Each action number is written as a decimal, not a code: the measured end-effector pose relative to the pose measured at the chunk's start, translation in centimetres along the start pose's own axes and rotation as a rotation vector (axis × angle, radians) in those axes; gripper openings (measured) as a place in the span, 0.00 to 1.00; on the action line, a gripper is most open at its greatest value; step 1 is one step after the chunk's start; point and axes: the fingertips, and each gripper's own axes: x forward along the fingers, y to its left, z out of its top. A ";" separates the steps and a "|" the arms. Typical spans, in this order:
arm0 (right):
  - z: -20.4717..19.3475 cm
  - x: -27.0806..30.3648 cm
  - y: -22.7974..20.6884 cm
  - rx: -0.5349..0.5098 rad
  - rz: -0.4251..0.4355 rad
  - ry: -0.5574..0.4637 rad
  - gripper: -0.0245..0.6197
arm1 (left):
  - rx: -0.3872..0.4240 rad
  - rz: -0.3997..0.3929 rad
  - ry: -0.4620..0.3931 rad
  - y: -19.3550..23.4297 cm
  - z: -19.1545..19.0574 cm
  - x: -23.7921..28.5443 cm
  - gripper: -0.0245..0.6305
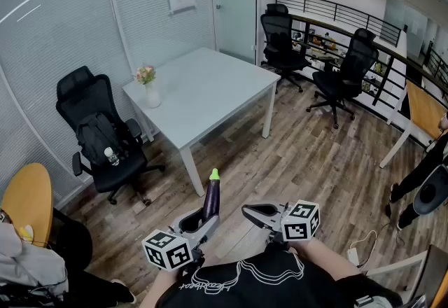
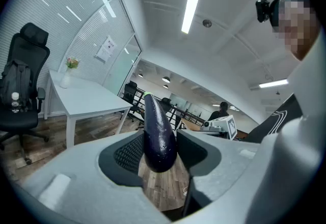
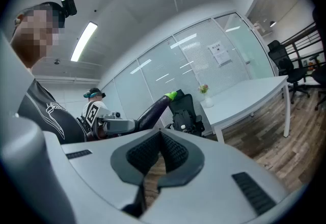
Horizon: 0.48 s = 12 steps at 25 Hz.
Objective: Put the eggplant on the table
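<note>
Eggplant (image 1: 211, 197) is not on the table: it sits in the left gripper (image 1: 208, 221), dark purple, fat end down between the pads, green tip up and leaning slightly away from the person. Left gripper view confirms the grasp, with both ribbed pads pressed on the sides of the lower body and the rounded bottom poking below the jaws, wood floor (image 1: 301, 159) visible underneath. Gripper is held roughly level in front of the person's torso, marker cube toward the body. Right gripper (image 1: 250, 213) is just beside it on the right, apart from the eggplant, jaws clenched together with nothing between them; its own view shows the pads meeting at the tips. White table (image 1: 210, 93) is well ahead and to the left, across open floor. On its far left corner stands a white vase (image 1: 151, 95) with small flowers. Black office chair (image 1: 98, 131) is left of the table, with a backpack and a bottle on the seat. Two more black chairs (image 1: 346, 72) stand at a railing desk in the back right. Another person (image 1: 428, 180) is partly in view at the right edge.
</note>
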 end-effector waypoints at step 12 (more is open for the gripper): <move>-0.3 0.0 0.9 -0.007 -0.001 0.006 0.05 | -0.001 0.000 -0.011 -0.1 -0.2 -1.2 0.35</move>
